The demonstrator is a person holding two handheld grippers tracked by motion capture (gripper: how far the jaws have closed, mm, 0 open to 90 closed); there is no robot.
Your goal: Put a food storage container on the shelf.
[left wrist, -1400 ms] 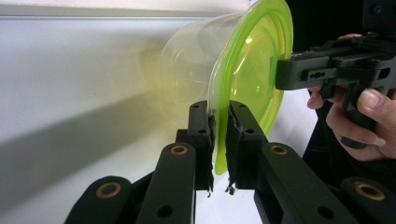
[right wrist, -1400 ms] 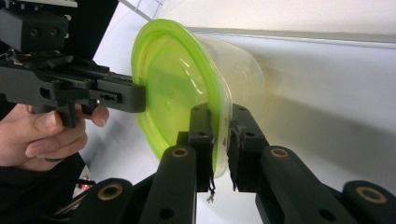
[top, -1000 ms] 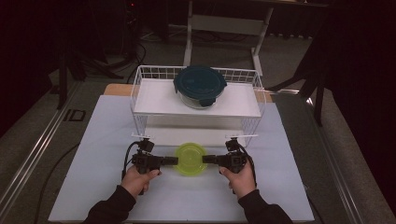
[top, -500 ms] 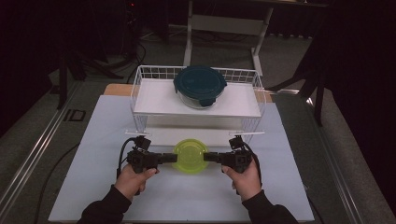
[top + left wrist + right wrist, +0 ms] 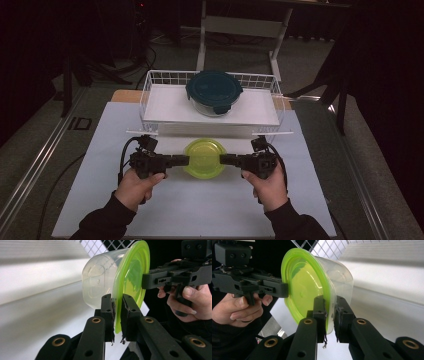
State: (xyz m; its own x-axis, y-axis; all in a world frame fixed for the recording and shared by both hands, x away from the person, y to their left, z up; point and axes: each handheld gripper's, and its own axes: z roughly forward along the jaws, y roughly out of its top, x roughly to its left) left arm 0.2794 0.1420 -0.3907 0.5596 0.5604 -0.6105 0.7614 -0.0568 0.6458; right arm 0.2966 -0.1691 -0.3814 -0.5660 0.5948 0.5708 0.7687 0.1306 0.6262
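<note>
Spanning the gap between both tongs, the clear tub with a lime-green lid point(image 5: 204, 158) hangs level above the white desk point(image 5: 100, 150), just in front of the wire basket point(image 5: 150, 95). The left tongs point(image 5: 186, 160) are clamped on the lid's rim at its left edge; the left gripper view shows both pads pinching the green lip point(image 5: 117, 315). The right tongs point(image 5: 223, 159) are likewise clamped on the opposite rim point(image 5: 329, 315). Neither hand is nearer; the tub sits midway, its lid facing up. The basket lies directly beyond and already carries a glass container with a dark teal lid point(image 5: 214, 91) at centre. Judgement: a forward carry must clear the basket's front rail.
</note>
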